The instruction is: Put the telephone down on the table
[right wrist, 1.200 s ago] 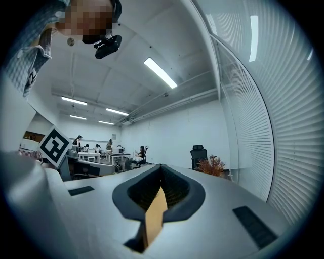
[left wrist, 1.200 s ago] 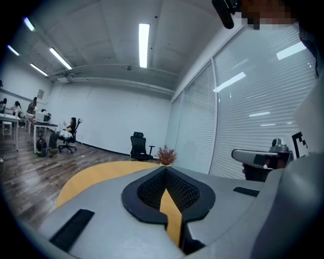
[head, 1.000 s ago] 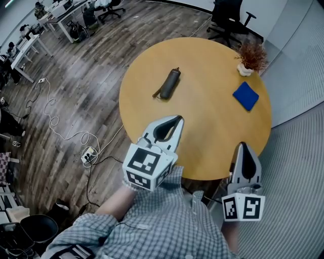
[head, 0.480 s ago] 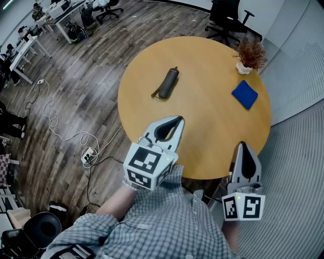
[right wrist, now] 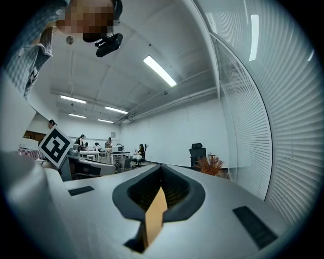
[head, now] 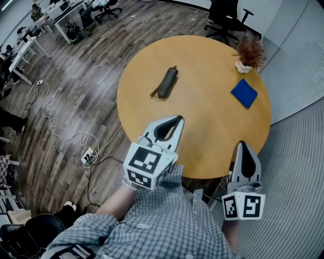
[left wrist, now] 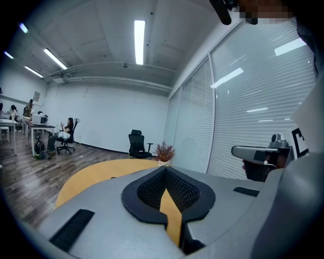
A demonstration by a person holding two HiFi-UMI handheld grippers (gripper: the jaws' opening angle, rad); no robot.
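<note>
left gripper (head: 176, 119), right gripper (head: 244, 144) closed at table (head: 212, 114) edge

Count, head view: one round counter (head: 202, 131) carrying three loose items, namely one dark oblong item (head: 167, 83), one blue square pad (head: 244, 93) and one potted dried plant (head: 249, 54). Grippers: two, the left gripper (head: 178, 119) and the right gripper (head: 243, 145), with one marker cube (head: 147, 164) on each. Floor: one power strip (head: 89, 154), one white cable (head: 50, 109), and two black office chairs (head: 229, 15) made out, anything further back too small to count.
</note>
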